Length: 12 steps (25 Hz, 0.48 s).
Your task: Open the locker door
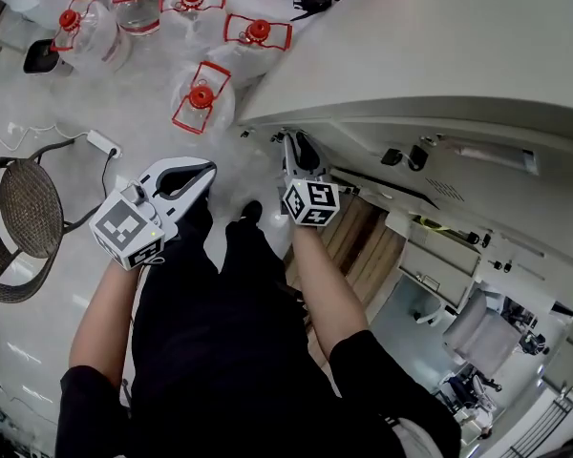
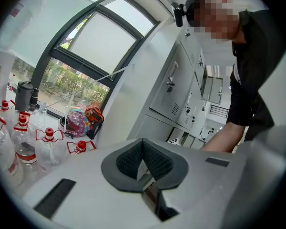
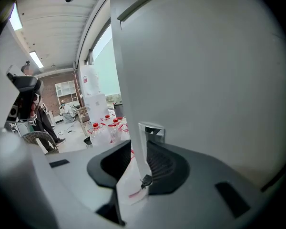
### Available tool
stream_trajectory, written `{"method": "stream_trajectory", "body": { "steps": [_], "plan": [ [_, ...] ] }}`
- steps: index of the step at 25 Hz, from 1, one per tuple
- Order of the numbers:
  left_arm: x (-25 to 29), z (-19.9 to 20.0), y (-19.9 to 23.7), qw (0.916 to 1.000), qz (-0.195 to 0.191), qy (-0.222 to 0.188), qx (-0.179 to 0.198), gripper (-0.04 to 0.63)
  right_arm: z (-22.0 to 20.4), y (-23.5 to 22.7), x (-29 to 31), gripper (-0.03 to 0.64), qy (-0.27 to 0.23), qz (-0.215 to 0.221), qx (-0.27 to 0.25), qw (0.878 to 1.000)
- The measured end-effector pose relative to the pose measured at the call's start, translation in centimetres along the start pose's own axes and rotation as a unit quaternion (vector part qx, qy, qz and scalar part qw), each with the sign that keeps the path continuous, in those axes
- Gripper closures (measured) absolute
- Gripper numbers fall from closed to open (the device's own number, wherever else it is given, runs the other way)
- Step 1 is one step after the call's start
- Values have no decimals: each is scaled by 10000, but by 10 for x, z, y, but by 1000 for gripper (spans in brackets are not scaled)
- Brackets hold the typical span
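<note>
The pale grey locker door (image 1: 439,55) fills the upper right of the head view and most of the right gripper view (image 3: 205,80). My right gripper (image 1: 301,151) is up against the door's edge. In its own view the right gripper (image 3: 139,162) is shut on that thin edge, a dark pad on either side. A small key with a white tag (image 3: 145,180) hangs at the edge between the pads. My left gripper (image 1: 208,170) hangs free to the left over the floor. In its own view the left gripper (image 2: 143,152) is shut on nothing, facing a bank of grey lockers (image 2: 181,89).
Several large water bottles with red caps (image 1: 202,98) stand on the floor ahead, also showing as bottles (image 2: 47,137) in the left gripper view. A wicker chair (image 1: 24,218) and a power strip (image 1: 103,142) lie at the left. More lockers (image 1: 458,265) run along the right.
</note>
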<state>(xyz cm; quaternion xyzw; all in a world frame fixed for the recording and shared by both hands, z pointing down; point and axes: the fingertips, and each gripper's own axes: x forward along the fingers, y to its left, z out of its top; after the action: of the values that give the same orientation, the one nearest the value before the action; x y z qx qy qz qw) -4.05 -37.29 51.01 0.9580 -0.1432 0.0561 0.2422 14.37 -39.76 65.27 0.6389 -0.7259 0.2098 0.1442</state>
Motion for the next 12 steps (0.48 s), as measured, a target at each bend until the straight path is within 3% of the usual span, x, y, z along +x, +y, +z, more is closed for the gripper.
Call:
{"method": "stream_trajectory", "body": {
  "steps": [12],
  "plan": [
    [-9, -3, 1, 9999, 63, 68, -42, 584, -4, -3, 13, 517, -60, -414, -243, 9988]
  ]
}}
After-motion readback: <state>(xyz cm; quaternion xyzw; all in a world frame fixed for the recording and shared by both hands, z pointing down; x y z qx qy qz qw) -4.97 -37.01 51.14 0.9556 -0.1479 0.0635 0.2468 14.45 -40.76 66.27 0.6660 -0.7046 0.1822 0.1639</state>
